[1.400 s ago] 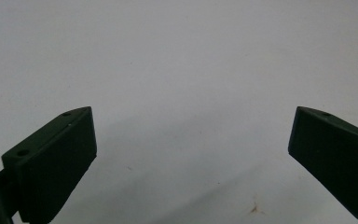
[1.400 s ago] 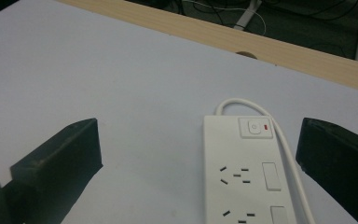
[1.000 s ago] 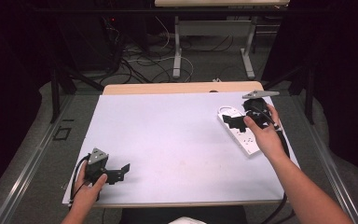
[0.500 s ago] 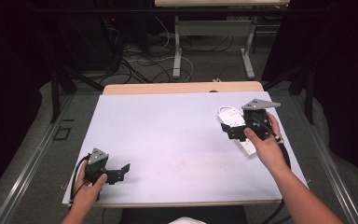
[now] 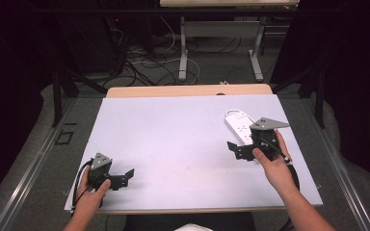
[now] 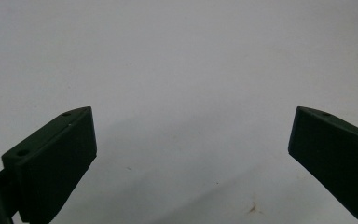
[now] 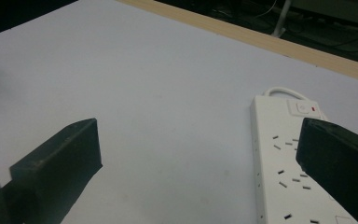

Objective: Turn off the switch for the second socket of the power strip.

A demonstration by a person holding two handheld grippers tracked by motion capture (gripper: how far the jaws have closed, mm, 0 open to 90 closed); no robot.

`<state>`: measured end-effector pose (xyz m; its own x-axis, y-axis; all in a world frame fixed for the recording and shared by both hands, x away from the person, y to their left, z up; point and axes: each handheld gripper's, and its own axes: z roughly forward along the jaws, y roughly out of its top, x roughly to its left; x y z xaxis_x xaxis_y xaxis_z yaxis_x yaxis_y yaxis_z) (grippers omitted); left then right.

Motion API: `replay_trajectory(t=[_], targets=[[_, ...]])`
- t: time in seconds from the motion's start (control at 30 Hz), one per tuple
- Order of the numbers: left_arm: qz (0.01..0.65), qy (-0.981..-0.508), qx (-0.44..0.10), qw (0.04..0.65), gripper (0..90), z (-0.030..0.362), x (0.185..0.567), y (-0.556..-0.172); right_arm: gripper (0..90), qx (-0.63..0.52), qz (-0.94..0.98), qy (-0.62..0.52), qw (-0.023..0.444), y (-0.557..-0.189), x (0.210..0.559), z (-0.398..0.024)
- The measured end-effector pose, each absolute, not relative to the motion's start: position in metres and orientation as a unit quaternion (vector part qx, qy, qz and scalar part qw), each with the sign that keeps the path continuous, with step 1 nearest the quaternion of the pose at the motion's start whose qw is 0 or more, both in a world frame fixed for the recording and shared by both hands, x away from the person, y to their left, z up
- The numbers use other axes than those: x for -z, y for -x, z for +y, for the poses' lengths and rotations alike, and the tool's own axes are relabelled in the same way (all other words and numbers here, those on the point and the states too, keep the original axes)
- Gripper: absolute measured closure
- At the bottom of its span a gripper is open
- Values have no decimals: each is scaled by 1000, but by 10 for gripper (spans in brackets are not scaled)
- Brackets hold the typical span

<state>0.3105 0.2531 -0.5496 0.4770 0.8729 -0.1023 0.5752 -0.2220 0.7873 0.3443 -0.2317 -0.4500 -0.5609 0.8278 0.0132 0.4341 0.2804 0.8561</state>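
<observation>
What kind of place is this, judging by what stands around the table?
Probably a lab or workshop rather than a home: a white-topped work table with a power strip on it, loose cables across the floor behind, and another desk's metal legs beyond.

A: So what's in the right gripper view?

B: The right gripper (image 7: 196, 154) with its two black jaws spread wide, nothing between them but bare table (image 7: 144, 84).

A: And the white thing?

B: A power strip (image 7: 284, 163), lying flat on the white top. It's got a switch (image 7: 303, 107) at the far end, with the cord (image 7: 279, 90) looping out there. The right-hand jaw sits in front of its edge.

A: Background?

B: The table's wooden far edge (image 7: 261, 42).
</observation>
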Motion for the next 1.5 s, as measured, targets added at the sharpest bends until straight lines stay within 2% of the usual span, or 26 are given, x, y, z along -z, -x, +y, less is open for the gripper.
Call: replay_trajectory(t=[1.03,1.5], targets=[[477,-760,-186,402,11,253,549,-310,0,-408,756,-456,232,-312,517,-259],[471,-763,-193,398,10,254,549,-310,0,-412,751,-467,221,-309,532,-261]])
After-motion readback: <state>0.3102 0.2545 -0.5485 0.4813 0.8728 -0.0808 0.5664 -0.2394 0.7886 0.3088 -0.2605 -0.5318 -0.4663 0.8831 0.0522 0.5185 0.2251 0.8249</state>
